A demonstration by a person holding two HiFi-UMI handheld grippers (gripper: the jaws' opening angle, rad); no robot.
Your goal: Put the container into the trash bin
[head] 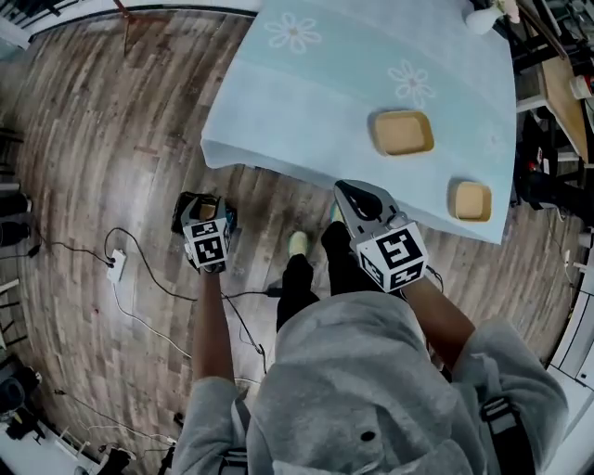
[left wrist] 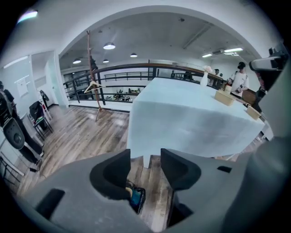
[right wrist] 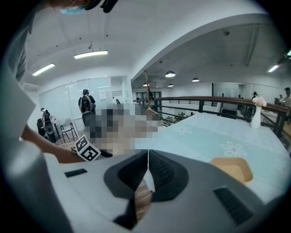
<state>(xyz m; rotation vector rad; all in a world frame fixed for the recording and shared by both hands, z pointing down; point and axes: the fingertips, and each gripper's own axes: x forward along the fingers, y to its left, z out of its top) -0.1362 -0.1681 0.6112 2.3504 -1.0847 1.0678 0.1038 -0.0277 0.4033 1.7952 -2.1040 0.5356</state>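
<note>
Two tan containers (head: pixel 403 133) (head: pixel 471 200) lie on the table's pale blue cloth (head: pixel 306 102). On the wooden floor to the left of the table stands a black trash bin (head: pixel 182 215). My left gripper (head: pixel 206 211) hangs over it, open and empty. In the left gripper view the gripper (left wrist: pixel 145 160) frames the bin (left wrist: pixel 136 198) below, with something blue inside it. My right gripper (head: pixel 348 192) is at the table's near edge, shut on nothing. The right gripper view has the gripper (right wrist: pixel 148 155) with jaws together and one container (right wrist: pixel 233 168) just beyond, to the right.
A white vase (head: pixel 483 19) stands at the table's far corner. Cables and a power strip (head: pixel 115 266) lie on the floor to the left of the bin. The person's legs and shoes (head: pixel 299 243) are between the bin and the table. A railing (left wrist: pixel 113 73) and other people are far off.
</note>
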